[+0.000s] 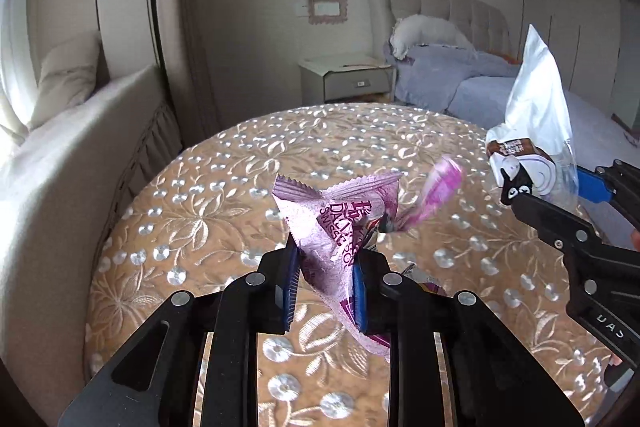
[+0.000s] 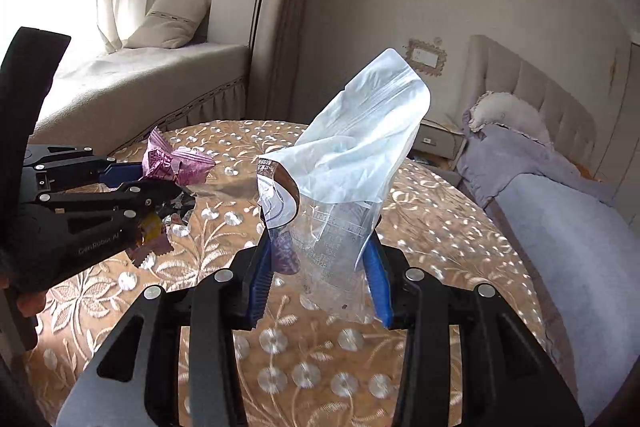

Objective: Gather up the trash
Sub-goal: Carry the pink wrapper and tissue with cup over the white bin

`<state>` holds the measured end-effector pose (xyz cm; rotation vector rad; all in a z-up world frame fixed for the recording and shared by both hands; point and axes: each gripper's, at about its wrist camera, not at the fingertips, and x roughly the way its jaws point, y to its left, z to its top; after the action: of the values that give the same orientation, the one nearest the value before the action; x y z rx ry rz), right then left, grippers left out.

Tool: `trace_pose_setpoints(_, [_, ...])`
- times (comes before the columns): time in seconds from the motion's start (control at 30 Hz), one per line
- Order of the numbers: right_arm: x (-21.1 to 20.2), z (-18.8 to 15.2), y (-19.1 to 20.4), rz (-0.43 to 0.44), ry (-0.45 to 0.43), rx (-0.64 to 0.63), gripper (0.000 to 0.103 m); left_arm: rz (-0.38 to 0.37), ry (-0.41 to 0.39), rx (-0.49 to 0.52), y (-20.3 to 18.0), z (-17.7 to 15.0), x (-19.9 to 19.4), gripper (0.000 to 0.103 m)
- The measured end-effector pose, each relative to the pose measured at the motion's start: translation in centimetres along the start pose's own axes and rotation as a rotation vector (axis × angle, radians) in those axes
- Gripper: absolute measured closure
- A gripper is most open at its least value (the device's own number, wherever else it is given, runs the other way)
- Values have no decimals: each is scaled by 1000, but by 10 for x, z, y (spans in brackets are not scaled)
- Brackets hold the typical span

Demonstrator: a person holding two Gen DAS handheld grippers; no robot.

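Observation:
A crumpled purple snack wrapper (image 1: 340,215) stands up between the blue pads of my left gripper (image 1: 326,267), which is shut on it above the round table (image 1: 200,195). My right gripper (image 2: 320,255) is shut on a clear plastic bag (image 2: 360,139) with a white top that flops over to the right. In the left wrist view the right gripper (image 1: 556,187) comes in from the right edge with that bag (image 1: 536,95). In the right wrist view the left gripper (image 2: 156,183) reaches in from the left with the purple wrapper (image 2: 176,161).
A gold floral cloth covers the table (image 2: 440,211). Loose wrappers (image 2: 154,243) lie on it beneath the left gripper. A bed (image 1: 500,87) with lilac bedding and a nightstand (image 1: 344,75) stand beyond the table. A cushioned window seat (image 2: 140,75) is to the left.

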<state>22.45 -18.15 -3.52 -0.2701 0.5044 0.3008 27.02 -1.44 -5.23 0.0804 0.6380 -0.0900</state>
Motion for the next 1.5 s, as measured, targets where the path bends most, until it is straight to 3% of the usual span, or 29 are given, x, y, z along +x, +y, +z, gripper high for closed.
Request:
trace_pose_setpoints(0.33, [-90,-51,-44,-137,-54,70,60,-99,-44,112,-96,-14,-43,82])
trace_pose_setpoints(0.77, [-145,-129,-122,-326,-16,234,60,-292,-15,291,-256,-36,-49,81])
trace_pose_setpoints(1.27, [-153,-208,-197,-487,115,397,59,-447,126,441,-401,-84,-29,81])
trace_pose_setpoints(1.5, [-131,-248,-233,-476,188,475,59,-461,228,490,-455,-114,3,81])
